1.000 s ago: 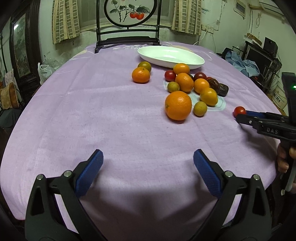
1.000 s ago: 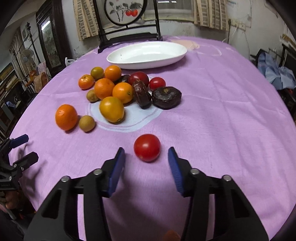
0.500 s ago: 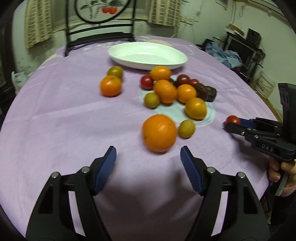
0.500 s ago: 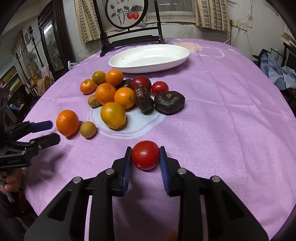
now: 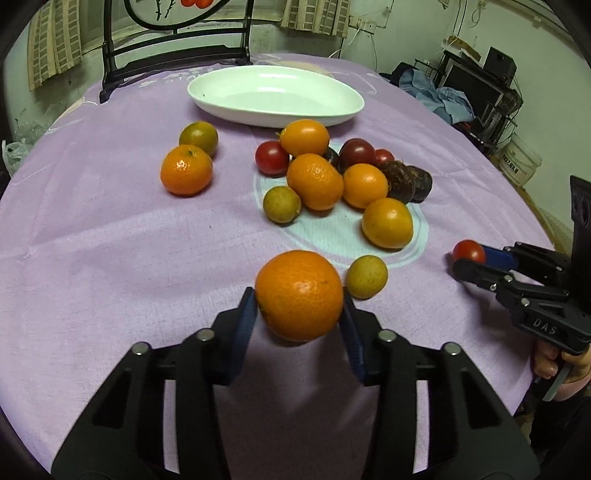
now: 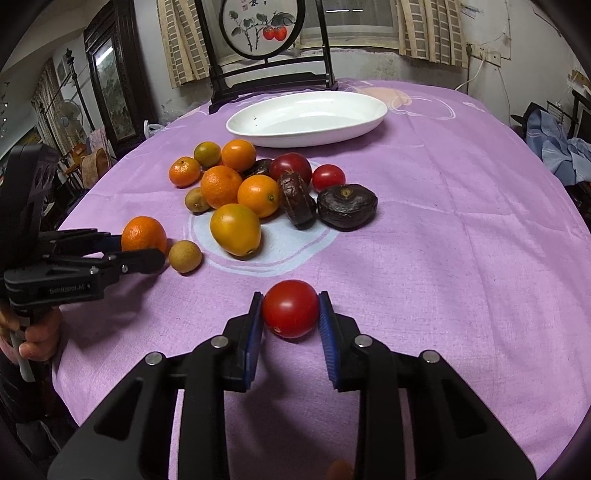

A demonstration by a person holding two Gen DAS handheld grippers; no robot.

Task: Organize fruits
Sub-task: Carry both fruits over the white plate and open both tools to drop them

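My left gripper [image 5: 299, 306] is shut on a large orange [image 5: 300, 294] low over the purple tablecloth; it also shows in the right wrist view [image 6: 142, 245], with the orange [image 6: 143, 233] between its fingers. My right gripper [image 6: 290, 314] is shut on a red tomato [image 6: 290, 308]; in the left wrist view the right gripper [image 5: 467, 258] holds that tomato [image 5: 468, 251] at the right. A heap of oranges, tomatoes, small green-brown fruits and dark fruits [image 5: 332, 177] lies mid-table. An empty white oval dish [image 5: 275, 96] stands behind it.
A small brownish fruit [image 5: 366, 277] lies right beside the held orange. Two loose citrus fruits [image 5: 186, 169] lie at the left. A dark wooden stand with a round painting [image 6: 264, 29] stands at the table's far edge. Furniture and clutter surround the table.
My left gripper moved forward to the large orange and closed on it. My right gripper closed on the red tomato and stayed shut on it.
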